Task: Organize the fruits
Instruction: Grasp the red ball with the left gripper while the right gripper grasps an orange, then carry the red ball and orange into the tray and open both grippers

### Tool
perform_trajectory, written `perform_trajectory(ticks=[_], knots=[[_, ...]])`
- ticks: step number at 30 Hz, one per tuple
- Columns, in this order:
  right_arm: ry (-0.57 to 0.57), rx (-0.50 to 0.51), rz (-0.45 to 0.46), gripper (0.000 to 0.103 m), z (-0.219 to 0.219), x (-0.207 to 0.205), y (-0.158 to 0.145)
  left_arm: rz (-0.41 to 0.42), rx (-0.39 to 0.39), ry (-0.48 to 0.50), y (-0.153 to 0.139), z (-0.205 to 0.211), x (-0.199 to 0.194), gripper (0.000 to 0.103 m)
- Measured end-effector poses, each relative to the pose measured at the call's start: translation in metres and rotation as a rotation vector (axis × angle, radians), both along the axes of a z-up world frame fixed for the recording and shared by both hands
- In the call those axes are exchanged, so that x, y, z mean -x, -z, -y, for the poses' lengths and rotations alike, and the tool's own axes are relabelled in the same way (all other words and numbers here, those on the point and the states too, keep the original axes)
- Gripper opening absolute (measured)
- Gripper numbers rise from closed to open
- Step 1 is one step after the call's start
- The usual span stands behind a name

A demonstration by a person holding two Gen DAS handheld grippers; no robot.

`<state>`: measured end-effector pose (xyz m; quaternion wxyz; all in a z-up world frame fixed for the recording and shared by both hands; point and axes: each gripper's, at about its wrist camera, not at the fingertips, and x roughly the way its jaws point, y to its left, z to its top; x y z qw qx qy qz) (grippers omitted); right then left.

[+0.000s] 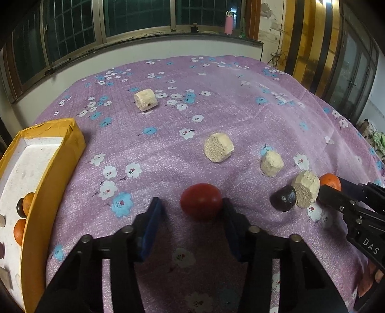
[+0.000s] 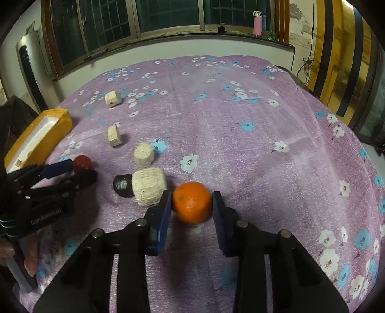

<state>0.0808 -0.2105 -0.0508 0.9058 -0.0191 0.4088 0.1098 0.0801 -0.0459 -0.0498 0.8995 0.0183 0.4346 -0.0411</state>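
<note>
A red round fruit [image 1: 201, 202] lies on the purple floral cloth between the fingers of my left gripper [image 1: 191, 201]. Its right pad touches the fruit, while a gap shows at the left pad, so the gripper is open. My right gripper [image 2: 191, 193] is shut on an orange [image 2: 192, 202], both blue pads against its sides. A dark round fruit [image 2: 122, 185] rests against a beige cylinder chunk [image 2: 149, 189] just left of the orange. At the left stands a yellow box [image 1: 53, 173] with a white lining, holding small oranges [image 1: 28, 202] and dark fruits.
Other beige chunks [image 1: 219, 146] [image 1: 272, 163] [image 1: 145, 99] lie scattered on the cloth [image 1: 216, 96]. The cloth drops away at the right edge. A windowsill with a pink bottle [image 1: 228, 22] runs behind. A person's hand [image 2: 28, 260] holds the left gripper's handle.
</note>
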Motion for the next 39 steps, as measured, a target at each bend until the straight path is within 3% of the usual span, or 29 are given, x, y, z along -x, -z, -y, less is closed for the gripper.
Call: perform_trajectory(ticks=[3, 9, 11, 12, 13, 15, 18, 27, 39], knots=[[-0.005, -0.026, -0.004, 0.035, 0.004, 0.000, 0.001, 0.005, -0.005, 0.004, -0.001, 0.001, 0.000, 0.033], [-0.011, 0.004, 0.006, 0.035, 0.000, 0.000, 0.001, 0.004, 0.001, 0.006, -0.001, 0.000, -0.001, 0.032], [-0.002, 0.017, 0.009, 0.042, 0.000, -0.002, 0.002, 0.004, 0.001, 0.005, -0.001, 0.000, -0.001, 0.032], [0.010, 0.032, 0.012, 0.053, 0.002, -0.003, 0.002, 0.004, 0.001, 0.005, -0.001, 0.000, -0.001, 0.032], [0.011, 0.017, 0.004, 0.053, 0.005, -0.004, 0.002, 0.004, 0.001, 0.005, -0.001, 0.000, -0.001, 0.032], [0.002, -0.018, -0.010, 0.052, 0.010, -0.006, 0.003, 0.004, 0.002, 0.005, -0.001, 0.000, -0.001, 0.032], [-0.035, -0.022, -0.003, 0.034, 0.005, -0.004, 0.002, 0.004, 0.007, 0.006, -0.001, -0.001, 0.000, 0.032], [-0.015, 0.001, 0.022, 0.033, 0.003, 0.007, -0.001, -0.001, -0.004, 0.014, -0.004, -0.005, 0.010, 0.032], [-0.014, -0.033, 0.076, 0.033, -0.010, 0.058, -0.020, 0.050, -0.025, -0.070, -0.036, -0.031, 0.074, 0.032]])
